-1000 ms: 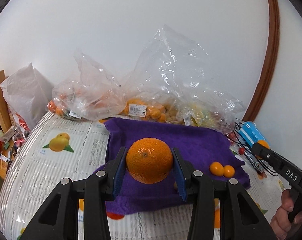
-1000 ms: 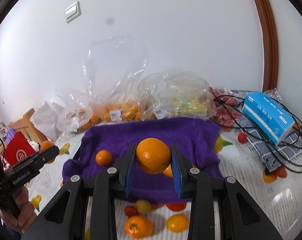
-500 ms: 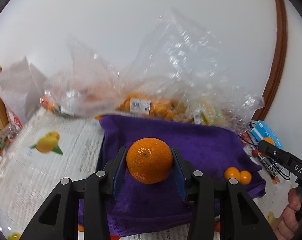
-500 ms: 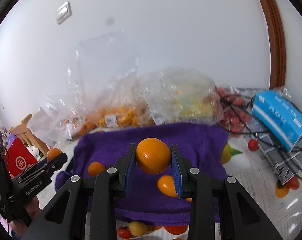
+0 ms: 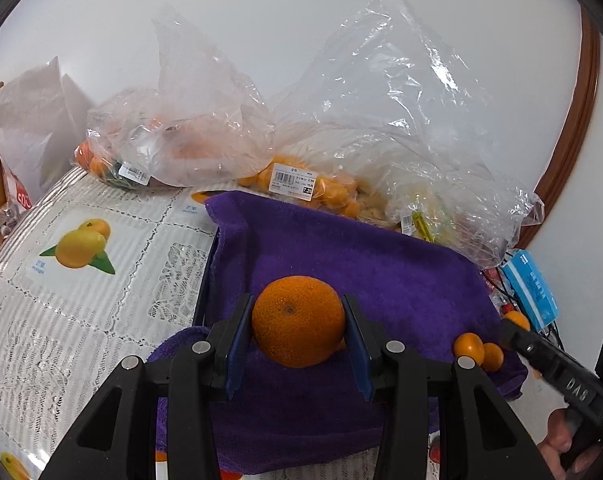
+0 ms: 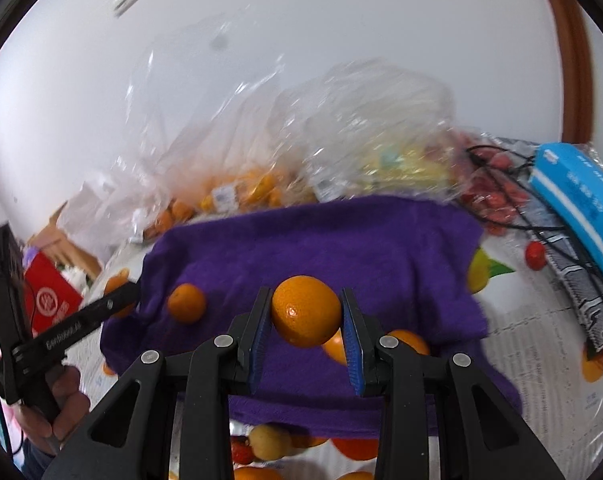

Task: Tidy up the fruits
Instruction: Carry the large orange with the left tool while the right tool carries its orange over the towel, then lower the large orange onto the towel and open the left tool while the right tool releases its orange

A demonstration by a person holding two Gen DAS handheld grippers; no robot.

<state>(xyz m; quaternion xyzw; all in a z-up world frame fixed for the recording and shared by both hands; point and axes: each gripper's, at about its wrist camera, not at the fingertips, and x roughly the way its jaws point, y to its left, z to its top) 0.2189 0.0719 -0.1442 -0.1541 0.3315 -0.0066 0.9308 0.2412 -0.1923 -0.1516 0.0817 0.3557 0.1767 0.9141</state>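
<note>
A purple towel (image 5: 381, 264) (image 6: 341, 240) is spread on the table. My left gripper (image 5: 297, 334) is shut on a large dimpled orange (image 5: 297, 326) just above the towel's near left part. My right gripper (image 6: 306, 316) is shut on a smaller, smooth orange (image 6: 306, 310) over the towel's near middle. Two small oranges (image 5: 477, 350) lie together at the towel's right edge in the left wrist view. In the right wrist view one small orange (image 6: 186, 303) lies on the towel's left part and two more oranges (image 6: 411, 342) sit partly hidden behind the right fingers.
Clear plastic bags of fruit (image 5: 309, 188) (image 6: 261, 184) line the wall behind the towel. A blue box (image 6: 581, 204), black cables and red fruit (image 6: 535, 255) lie at the right. Loose fruit (image 6: 267, 442) sits on the tablecloth (image 5: 81, 280) before the towel. A hand (image 6: 57, 404) holds the other gripper.
Both grippers have come down and closer to the purple towel, each keeping its orange. The bags and towel look larger in both views.
</note>
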